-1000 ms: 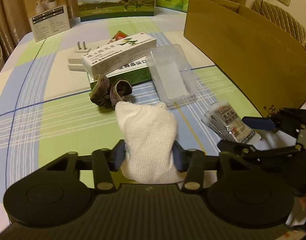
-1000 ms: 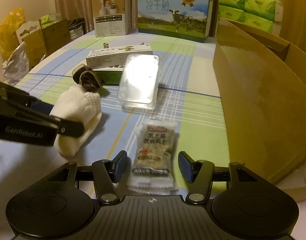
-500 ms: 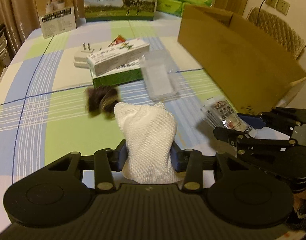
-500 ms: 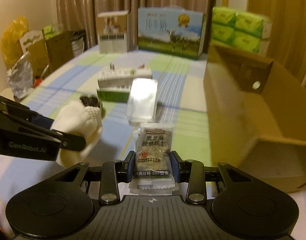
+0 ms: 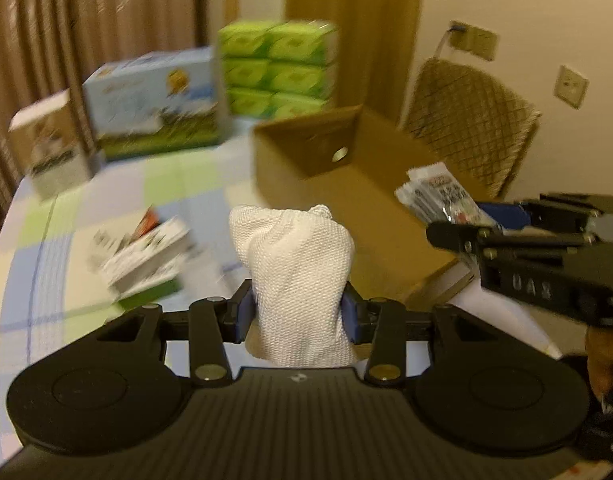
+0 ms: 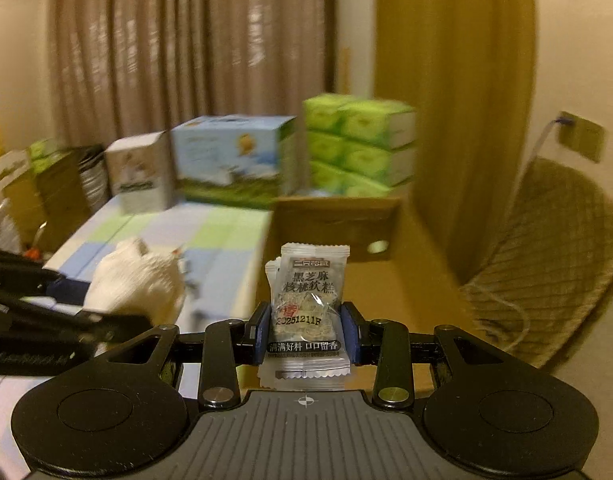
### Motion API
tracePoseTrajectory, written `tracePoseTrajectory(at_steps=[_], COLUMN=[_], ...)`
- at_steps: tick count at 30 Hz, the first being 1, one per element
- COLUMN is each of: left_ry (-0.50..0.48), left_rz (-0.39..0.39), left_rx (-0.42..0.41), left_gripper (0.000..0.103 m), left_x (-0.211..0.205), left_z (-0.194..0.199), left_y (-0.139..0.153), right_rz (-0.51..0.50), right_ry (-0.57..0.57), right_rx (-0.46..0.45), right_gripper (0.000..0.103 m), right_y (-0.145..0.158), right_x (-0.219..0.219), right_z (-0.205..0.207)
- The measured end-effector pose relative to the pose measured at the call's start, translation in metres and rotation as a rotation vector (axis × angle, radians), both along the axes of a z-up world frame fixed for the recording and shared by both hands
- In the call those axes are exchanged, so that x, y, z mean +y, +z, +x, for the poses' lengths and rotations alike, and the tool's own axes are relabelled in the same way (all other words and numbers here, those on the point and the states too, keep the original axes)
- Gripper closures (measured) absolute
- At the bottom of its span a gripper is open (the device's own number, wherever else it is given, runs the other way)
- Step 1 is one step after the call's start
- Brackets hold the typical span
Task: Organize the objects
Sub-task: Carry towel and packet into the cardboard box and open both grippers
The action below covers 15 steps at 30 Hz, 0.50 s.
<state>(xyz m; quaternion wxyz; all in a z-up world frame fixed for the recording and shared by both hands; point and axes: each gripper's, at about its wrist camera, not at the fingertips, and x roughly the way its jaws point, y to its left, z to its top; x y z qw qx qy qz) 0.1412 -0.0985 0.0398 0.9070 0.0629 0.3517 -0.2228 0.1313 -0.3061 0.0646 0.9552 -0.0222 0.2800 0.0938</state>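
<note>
Holding two things clear of the checked surface [image 5: 106, 184] — we are pinching a white knitted cloth bundle [image 5: 294, 276] in the left gripper [image 5: 298, 316], fingers clamped on its sides. The right gripper [image 6: 306, 330] is squeezing a small stack of snack packets [image 6: 308, 300], fingers tight against them. The open cardboard box [image 5: 346, 184] is sitting at twelve o'clock — just past both loads.

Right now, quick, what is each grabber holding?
Left gripper: closed on the white cloth bundle.
Right gripper: closed on the snack packets.
</note>
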Motion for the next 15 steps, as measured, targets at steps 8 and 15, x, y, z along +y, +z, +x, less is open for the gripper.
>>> tracePoseTrajectory(at_steps=[8, 15], left_ry=[-0.092, -0.132], left_rz=[0.01, 0.027], left_rx=[0.005, 0.005], left_gripper=[0.065, 0.061], left_x=[-0.079, -0.116], left_z=[0.032, 0.055], left_y=[0.004, -0.008], right_rz=[0.047, 0.081], right_ry=[-0.076, -0.107], right_rx=[0.064, 0.084], right_gripper=[0.069, 0.069], right_y=[-0.017, -0.031], right_x=[-0.061, -0.083], right_z=[0.031, 0.037])
